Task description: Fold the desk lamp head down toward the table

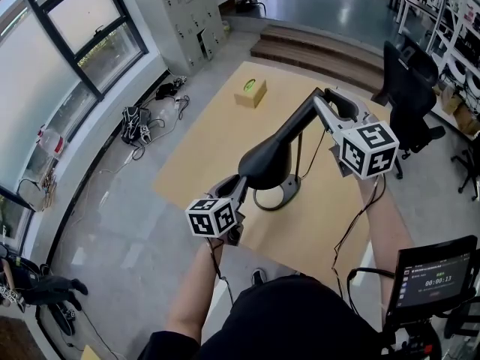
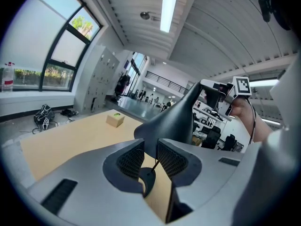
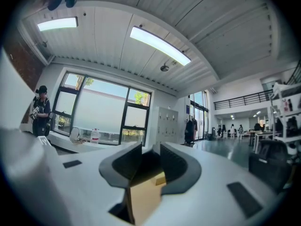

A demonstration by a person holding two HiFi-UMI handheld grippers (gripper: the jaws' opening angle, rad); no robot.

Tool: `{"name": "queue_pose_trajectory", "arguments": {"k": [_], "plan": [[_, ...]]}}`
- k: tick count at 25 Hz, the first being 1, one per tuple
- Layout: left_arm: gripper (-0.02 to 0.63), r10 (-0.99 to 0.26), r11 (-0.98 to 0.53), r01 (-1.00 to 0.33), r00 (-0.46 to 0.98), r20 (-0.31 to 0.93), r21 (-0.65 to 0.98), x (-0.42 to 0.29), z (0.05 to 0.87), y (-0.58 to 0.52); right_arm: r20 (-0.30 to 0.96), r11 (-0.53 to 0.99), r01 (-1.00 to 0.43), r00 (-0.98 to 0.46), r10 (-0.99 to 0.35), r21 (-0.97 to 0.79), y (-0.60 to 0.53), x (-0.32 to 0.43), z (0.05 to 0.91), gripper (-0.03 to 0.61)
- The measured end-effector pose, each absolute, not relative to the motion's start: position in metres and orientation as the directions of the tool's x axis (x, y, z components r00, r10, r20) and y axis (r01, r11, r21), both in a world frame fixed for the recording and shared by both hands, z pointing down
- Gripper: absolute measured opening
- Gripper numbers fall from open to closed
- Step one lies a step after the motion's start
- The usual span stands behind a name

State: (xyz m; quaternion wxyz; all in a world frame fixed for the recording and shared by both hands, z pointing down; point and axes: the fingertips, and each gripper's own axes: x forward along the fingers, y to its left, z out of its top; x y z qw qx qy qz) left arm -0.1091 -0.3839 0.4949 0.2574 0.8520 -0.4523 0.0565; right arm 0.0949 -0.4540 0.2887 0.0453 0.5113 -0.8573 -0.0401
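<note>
Left gripper (image 2: 150, 146): jaws nearly together, pinched on the thin lower rim of the lamp head (image 2: 170, 121). Right gripper (image 3: 151, 158): jaws narrow with a dark part filling the gap. The head view puts it on the lamp's elbow (image 1: 339, 105), so I read it as clamped there, bracing. The lamp sits mid-table (image 1: 195, 152), with its ring base (image 1: 271, 208) at 6 o'clock of the head and a thin stem rising behind it. The box (image 1: 250, 93) is well apart at 12 o'clock. Progress, as a judgement: both grips are set and the head-and-arm already slopes down from the elbow, but the left gripper view shows bare tabletop under the head, so it hangs clear above the base and is not down yet. What's left is to swing the head down about the elbow toward the table, then release both grippers. Orientation in the head view: the long axis of arm plus head runs from 2 o'clock at the elbow to 8 o'clock at the head. The flared end points to 8 o'clock, toward the person and tipped downward.
</note>
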Motion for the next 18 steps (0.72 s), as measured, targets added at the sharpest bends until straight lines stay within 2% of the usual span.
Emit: {"name": "queue_pose_trajectory", "arguments": {"k": [18], "plan": [[0.072, -0.726, -0.444, -0.786, 0.597, 0.341, 0.431, -0.095, 0.512, -0.391, 0.031, 0.451, -0.874, -0.454, -0.891, 0.18, -0.453, 0.089, 0.284, 0.12]]}}
